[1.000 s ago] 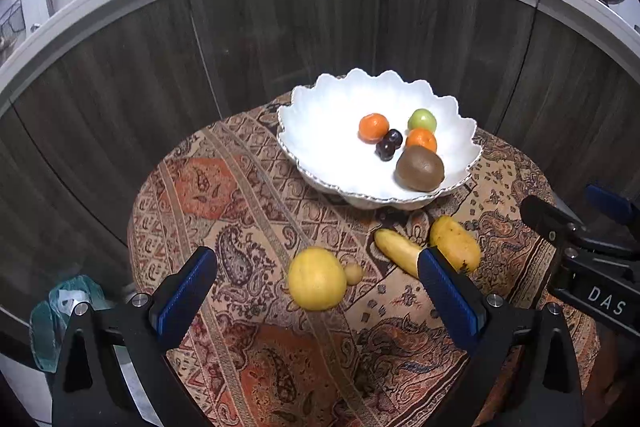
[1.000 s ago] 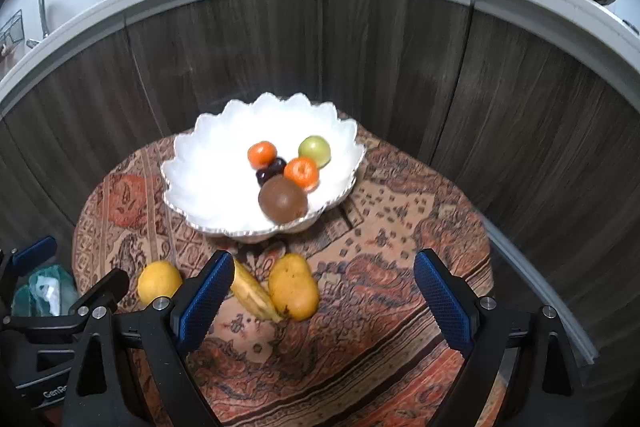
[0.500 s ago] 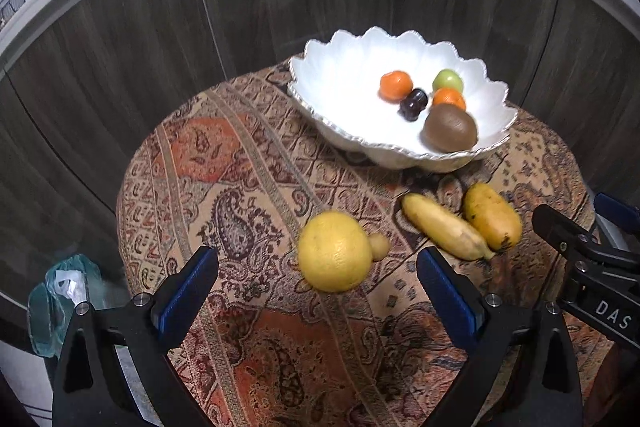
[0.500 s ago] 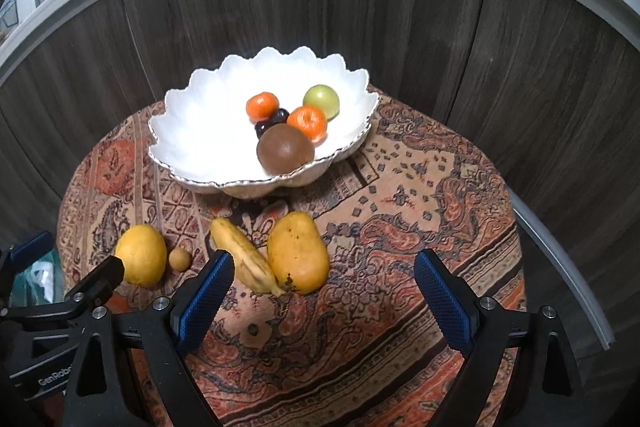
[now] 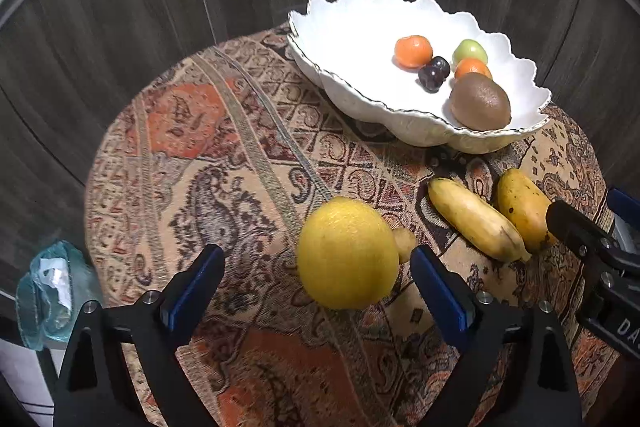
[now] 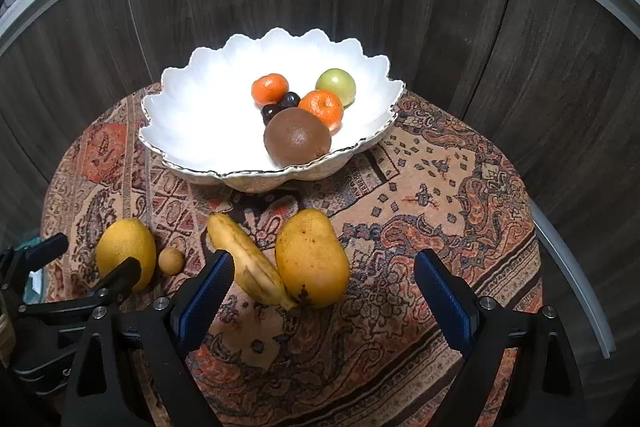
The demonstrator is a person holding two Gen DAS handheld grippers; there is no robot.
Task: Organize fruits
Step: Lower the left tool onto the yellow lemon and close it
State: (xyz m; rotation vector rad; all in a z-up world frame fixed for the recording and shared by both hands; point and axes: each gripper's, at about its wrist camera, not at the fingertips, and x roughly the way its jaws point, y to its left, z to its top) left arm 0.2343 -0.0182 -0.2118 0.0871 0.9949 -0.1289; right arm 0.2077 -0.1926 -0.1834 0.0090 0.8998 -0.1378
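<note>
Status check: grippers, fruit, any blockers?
Left gripper closing, lemon between the pads, not yet pinched. Right gripper open, empty, over mango and banana. Small round fruit right beside lemon.

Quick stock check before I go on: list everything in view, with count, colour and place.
bowl: one, white, scalloped, back of the table
tangerines: two, orange, in the bowl
green fruit: one, in the bowl
dark plums: two, in the bowl
kiwi: one, brown, front of the bowl
lemon: one, yellow, on the cloth
small tan fruit: one, beside the lemon
banana: one, yellow, on the cloth
mango: one, yellow, touching the banana
tablecloth: one, orange paisley
left claw: closing, lemon between, untouched
right claw: open around the banana and the mango
</note>
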